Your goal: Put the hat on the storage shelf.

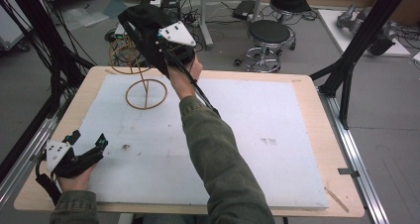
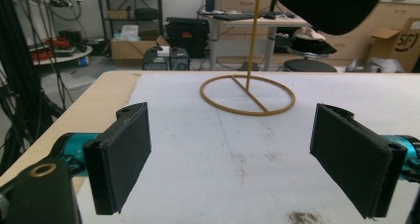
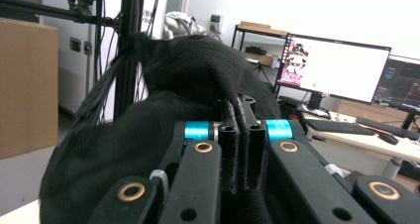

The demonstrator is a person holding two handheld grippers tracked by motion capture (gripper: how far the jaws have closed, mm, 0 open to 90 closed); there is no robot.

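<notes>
**Black cloth pinched above the wire stand**

Your right gripper (image 1: 143, 23) is raised above the far left part of the table (image 1: 317, 149), over the wire stand (image 1: 145, 94). Seen in the right gripper view, its two jaws are pressed together on a fold of black cloth (image 3: 193, 70), which bunches up in front of the jaws and hangs down around them. In the high view that cloth (image 1: 141, 18) sits as a dark mass at the gripper's tip, just above and beyond the stand's upright rod.

The wire stand rests on the white mat (image 1: 257, 135), near the mat's far left corner. Its round base ring lies flat, and a thin rod rises from the bar across the ring. In the left gripper view the stand (image 2: 247, 92) is straight ahead, with the cloth (image 2: 327, 6) hanging over the top of the rod.

Your left gripper (image 1: 86, 149) lies low at the near left edge of the mat, well apart from the stand and pointing toward it. Its jaws are spread wide with nothing between the pads (image 2: 124, 154), just bare mat.
</notes>
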